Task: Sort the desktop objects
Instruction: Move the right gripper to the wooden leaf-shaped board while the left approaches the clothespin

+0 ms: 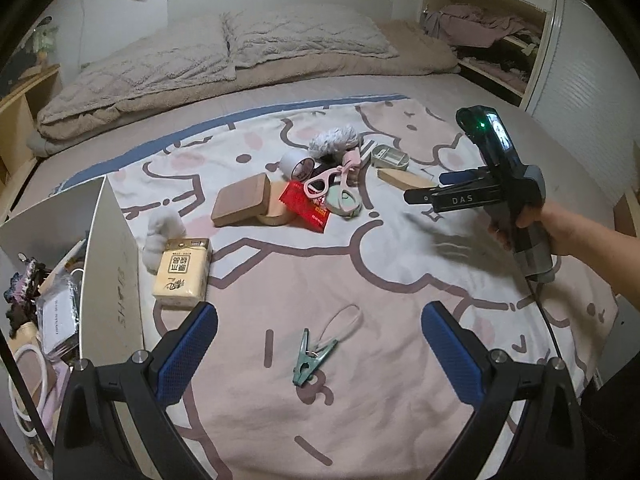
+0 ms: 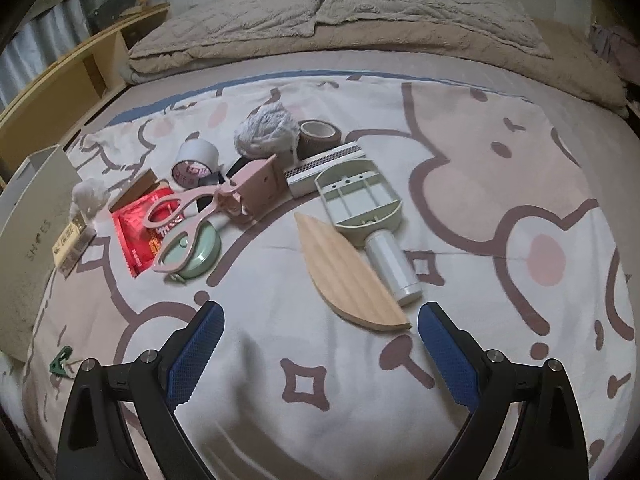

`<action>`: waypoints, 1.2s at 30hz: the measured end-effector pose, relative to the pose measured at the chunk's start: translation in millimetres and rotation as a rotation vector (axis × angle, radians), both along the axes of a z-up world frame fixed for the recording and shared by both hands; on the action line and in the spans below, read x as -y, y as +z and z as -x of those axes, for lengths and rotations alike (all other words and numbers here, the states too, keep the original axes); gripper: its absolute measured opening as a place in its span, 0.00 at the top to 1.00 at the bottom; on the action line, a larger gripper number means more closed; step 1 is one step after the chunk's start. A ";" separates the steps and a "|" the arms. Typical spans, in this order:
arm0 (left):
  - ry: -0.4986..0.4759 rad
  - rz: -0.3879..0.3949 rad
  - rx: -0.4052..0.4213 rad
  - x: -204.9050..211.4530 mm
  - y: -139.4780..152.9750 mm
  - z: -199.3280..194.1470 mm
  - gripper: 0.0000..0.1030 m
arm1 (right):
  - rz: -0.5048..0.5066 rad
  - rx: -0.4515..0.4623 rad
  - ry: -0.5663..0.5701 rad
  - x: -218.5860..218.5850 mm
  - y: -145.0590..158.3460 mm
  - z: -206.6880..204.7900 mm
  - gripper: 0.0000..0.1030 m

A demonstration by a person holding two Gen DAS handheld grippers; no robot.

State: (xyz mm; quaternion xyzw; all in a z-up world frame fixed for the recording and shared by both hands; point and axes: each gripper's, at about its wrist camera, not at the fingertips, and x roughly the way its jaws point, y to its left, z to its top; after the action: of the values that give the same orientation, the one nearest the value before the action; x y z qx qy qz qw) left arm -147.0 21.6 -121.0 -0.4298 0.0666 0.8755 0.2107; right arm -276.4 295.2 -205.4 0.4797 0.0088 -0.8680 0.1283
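My left gripper (image 1: pixel 319 342) is open and empty above a green clothes clip (image 1: pixel 312 356) with a white loop, which lies on the patterned sheet between its blue pads. A tissue pack (image 1: pixel 182 272) lies to its left. My right gripper (image 2: pixel 320 342) is open and empty, just short of a leaf-shaped wooden board (image 2: pixel 352 276) and a green lint roller (image 2: pixel 364 204). It also shows in the left wrist view (image 1: pixel 424 188), held by a hand. A pile holds pink tongs (image 2: pixel 208 212), a red packet (image 2: pixel 138 236), tape rolls (image 2: pixel 196 162) and grey yarn (image 2: pixel 266 130).
An open white shoe box (image 1: pixel 108 264) with several items inside stands at the left. A folded duvet and pillows (image 1: pixel 224 56) lie at the head of the bed. Wooden shelves (image 2: pixel 72 68) stand at the left, a wardrobe (image 1: pixel 580 72) at the right.
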 end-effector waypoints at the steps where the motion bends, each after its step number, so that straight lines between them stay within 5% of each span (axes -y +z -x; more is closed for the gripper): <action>1: -0.003 0.001 0.005 -0.1 -2.4 0.9 0.01 | 0.002 0.006 0.006 1.3 -1.3 0.3 0.05; 9: -0.033 0.013 0.035 1.1 -19.1 5.7 0.01 | 0.118 0.069 0.095 11.2 -0.6 -3.3 0.04; 16: -0.035 0.029 0.074 4.3 -38.3 10.5 0.01 | -0.001 -0.008 0.076 9.6 10.0 -4.5 0.04; 23: -0.047 0.033 0.123 3.8 -56.1 12.1 0.01 | 0.033 0.062 -0.021 -19.7 -9.2 7.8 0.04; 36: -0.060 0.033 0.176 3.3 -81.5 15.3 0.01 | 0.051 0.097 0.127 20.4 -10.7 -2.0 0.04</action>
State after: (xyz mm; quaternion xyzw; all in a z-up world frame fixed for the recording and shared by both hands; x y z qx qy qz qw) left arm -162.3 18.3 -202.5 -0.5061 0.0753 0.8265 0.2347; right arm -274.4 274.8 -216.1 0.5162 0.0106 -0.8338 0.1955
